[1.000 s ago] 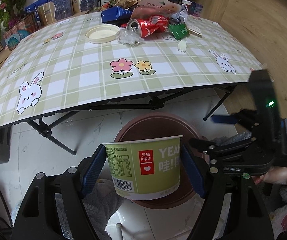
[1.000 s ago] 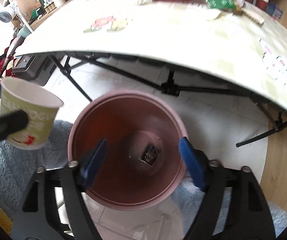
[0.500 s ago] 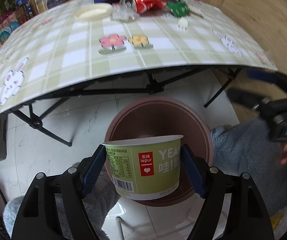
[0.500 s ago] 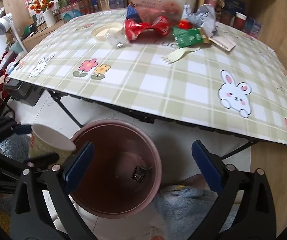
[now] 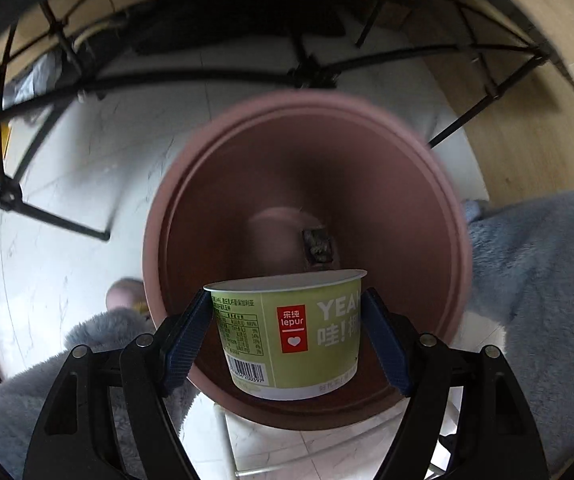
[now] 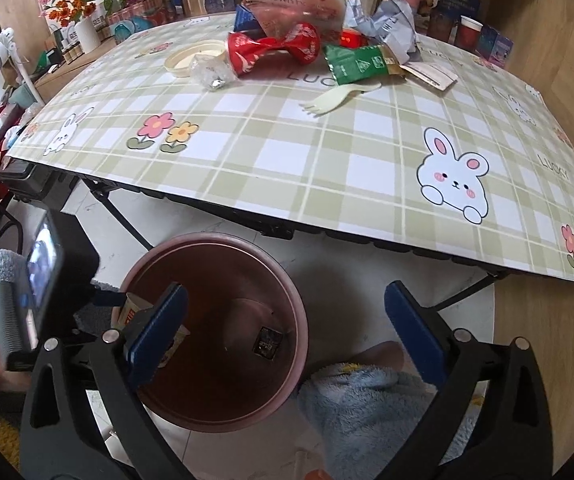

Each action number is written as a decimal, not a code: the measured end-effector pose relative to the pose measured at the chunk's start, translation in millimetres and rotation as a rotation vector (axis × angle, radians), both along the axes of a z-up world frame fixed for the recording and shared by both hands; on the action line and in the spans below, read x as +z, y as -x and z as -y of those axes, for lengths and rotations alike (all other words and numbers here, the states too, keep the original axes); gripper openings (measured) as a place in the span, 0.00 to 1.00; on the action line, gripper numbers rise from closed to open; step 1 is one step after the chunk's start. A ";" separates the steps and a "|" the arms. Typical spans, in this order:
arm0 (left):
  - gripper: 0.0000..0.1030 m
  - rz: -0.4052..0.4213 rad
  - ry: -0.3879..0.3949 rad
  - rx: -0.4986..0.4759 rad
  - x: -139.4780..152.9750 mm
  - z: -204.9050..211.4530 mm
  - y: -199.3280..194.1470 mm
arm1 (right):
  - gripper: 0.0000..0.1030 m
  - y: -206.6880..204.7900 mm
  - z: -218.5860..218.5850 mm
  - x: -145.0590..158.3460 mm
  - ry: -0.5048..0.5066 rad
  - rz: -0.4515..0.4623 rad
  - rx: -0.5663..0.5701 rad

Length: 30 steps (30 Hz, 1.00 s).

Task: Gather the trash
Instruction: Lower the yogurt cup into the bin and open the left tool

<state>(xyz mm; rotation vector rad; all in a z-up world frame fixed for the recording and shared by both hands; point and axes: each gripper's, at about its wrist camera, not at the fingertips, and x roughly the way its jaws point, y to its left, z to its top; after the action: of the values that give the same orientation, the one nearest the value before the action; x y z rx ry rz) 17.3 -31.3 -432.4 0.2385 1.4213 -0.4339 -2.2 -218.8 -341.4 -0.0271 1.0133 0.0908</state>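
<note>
While the left gripper [image 5: 287,336] kept its two blue pads pressed on the sides of the green cup [image 5: 291,332], the cup had moved over the pink bin [image 5: 453,216]. Half a second before, the cup was in front of the bin and the checked table showed above it. Now the left camera looked almost straight down, so the bin filled the middle of the view and only the black table legs [image 5: 311,74] showed at the top. The cup stood upright in the grip, above the near side of the bin's mouth. Down on the bin's floor lay one small dark scrap [image 5: 319,247], in the same place as before.

From the right wrist view, the cup [image 6: 135,312] showed at the bin's [image 6: 301,320] left rim, partly hidden behind a blue pad. The right gripper [image 6: 287,332] was wide open and held nothing, as it had been earlier. It had shifted a little, so the bin sat more between its fingers.

Farther off, the table [image 6: 327,168] still carried the rest of the trash: a pale fork [image 6: 339,98], a green wrapper [image 6: 361,64], a crushed red can [image 6: 275,50], a round lid [image 6: 191,58] and crumpled paper [image 6: 391,26]. None of these had moved.
</note>
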 end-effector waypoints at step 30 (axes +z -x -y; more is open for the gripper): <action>0.93 0.547 0.103 0.177 155.6 -40.6 -10.3 | 0.95 -16.5 12.5 32.6 -0.025 0.056 -0.032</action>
<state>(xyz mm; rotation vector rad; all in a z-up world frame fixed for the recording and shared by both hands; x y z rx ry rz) 27.6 9.3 -276.9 0.1319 0.8716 -0.2666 14.3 -231.3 -308.9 0.0094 0.9562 0.0726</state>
